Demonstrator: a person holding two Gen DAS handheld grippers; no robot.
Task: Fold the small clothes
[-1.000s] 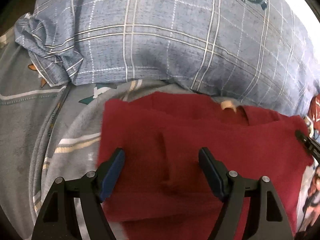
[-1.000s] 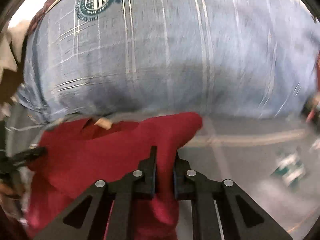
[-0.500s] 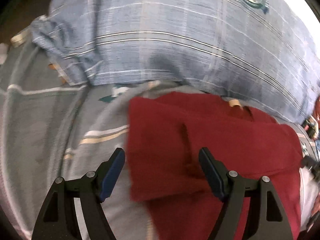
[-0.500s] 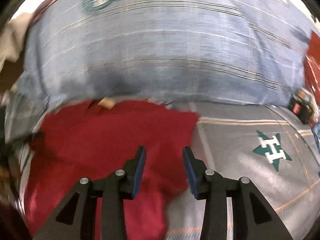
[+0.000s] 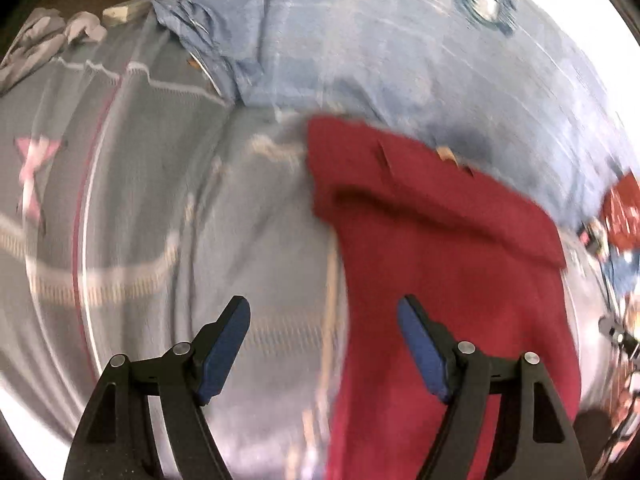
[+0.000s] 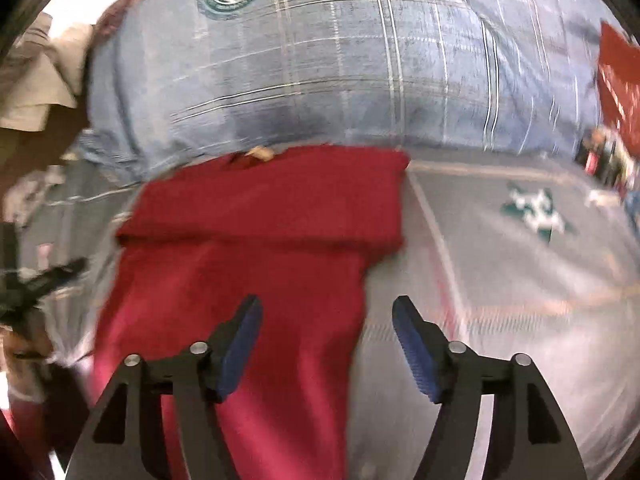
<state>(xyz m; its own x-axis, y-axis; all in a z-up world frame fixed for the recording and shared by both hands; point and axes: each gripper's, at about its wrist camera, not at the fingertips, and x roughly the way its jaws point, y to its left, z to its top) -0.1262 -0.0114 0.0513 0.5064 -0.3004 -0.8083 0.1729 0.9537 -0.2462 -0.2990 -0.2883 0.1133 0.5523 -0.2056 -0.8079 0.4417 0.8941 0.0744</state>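
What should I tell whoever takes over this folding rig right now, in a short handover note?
Left gripper: open, empty, hovering at the left edge of the red garment.
Right gripper: open, empty, above the garment's right edge.
The garment lies on the grey bedspread in front of the blue plaid pillow.
Done: top part folded across, forming a band.
Left: probably folding the lower part up, then setting it aside.

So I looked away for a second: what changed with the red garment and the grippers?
The right gripper let go of the red garment and opened wide. The left gripper slid left off the garment. It stays folded beside the blue plaid pillow.
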